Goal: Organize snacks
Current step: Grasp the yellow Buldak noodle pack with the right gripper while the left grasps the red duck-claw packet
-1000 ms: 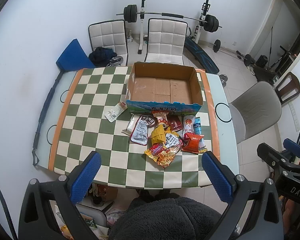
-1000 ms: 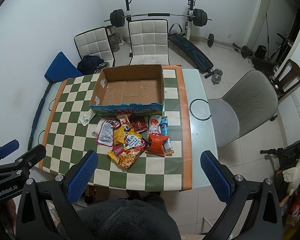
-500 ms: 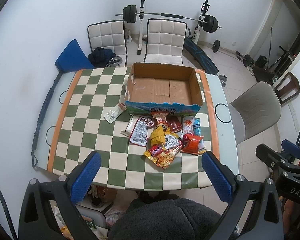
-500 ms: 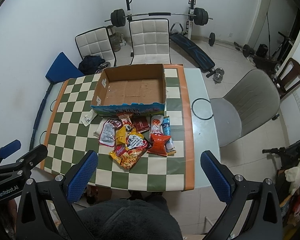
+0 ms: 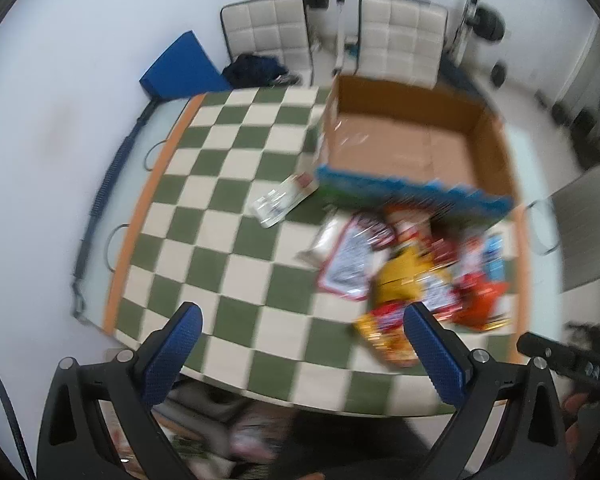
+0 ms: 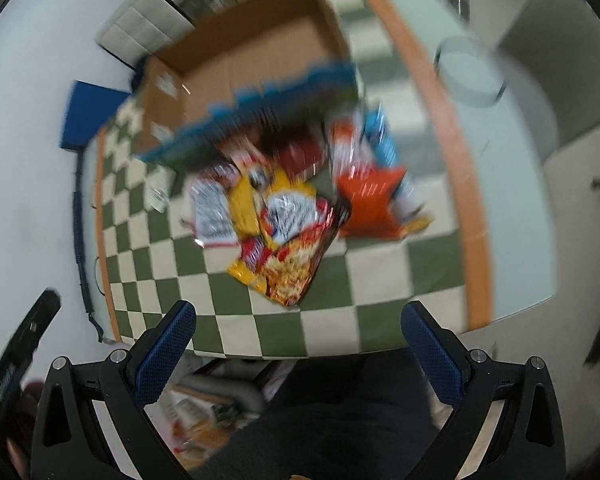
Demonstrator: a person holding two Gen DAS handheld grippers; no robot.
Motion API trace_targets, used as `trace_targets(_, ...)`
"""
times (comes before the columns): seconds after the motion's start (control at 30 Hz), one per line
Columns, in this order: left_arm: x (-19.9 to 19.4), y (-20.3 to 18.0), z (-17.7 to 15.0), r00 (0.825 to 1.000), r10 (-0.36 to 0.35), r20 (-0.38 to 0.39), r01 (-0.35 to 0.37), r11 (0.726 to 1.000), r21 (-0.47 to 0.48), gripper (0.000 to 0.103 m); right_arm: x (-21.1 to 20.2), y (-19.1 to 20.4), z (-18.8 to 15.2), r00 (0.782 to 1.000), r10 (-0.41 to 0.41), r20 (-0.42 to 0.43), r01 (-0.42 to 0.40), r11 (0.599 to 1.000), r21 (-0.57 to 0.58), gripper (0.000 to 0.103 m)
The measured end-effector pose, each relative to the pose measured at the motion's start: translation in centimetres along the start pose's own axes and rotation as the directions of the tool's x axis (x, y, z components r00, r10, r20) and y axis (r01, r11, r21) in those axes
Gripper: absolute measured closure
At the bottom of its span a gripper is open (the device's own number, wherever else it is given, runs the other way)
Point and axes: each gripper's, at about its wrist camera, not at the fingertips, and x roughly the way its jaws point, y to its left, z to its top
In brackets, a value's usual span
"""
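A pile of snack packets (image 5: 416, 268) (image 6: 288, 220) lies on the green-and-white checkered table (image 5: 220, 240) (image 6: 372, 272), just in front of an open cardboard box (image 5: 412, 148) (image 6: 248, 64) with a blue printed front. One clear packet (image 5: 280, 200) lies apart, left of the box. My left gripper (image 5: 300, 336) hangs open over the table's near edge, left of the pile. My right gripper (image 6: 298, 332) is open too, above the near edge below a yellow-red chip bag (image 6: 296, 264). Both views are motion-blurred.
White padded chairs (image 5: 400, 52) and a barbell rack stand behind the table. A grey chair (image 5: 588, 224) (image 6: 556, 48) is at the right side. A blue cushion (image 5: 180, 68) (image 6: 88, 116) leans by the left wall. A dark-clothed lap fills the bottom of both views.
Both grippers have dropped closer to the table and tilted; the snacks and box now look much larger. The right view has rotated. Both stay open and hold nothing.
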Motion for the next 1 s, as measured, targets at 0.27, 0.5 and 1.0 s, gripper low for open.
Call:
trace_targets(0.27,9.2,1.1,-2.1,0.979,0.196,-0.048,-0.19,0.977,0.098,0.0,16.6,1.1,2.9,0.991,-0.047,-0.126,0.062,0.991,0.115,0.0)
trace_targets(0.5,12.2,2.0,-3.1,0.969,0.244,-0.046,-0.236,0.961,0.143,0.0,21.9,3.1,3.8,0.981,-0.162,-0.109,0.181,0.965,0.189,0.0)
trace_targets(1.0,15.2,-0.3,-1.5,0.994,0.064,-0.087,-0.044,0.975,0.217,0.0,26.1,1.7,1.7,0.916,-0.325,-0.234,0.332,0.943,-0.011,0.0)
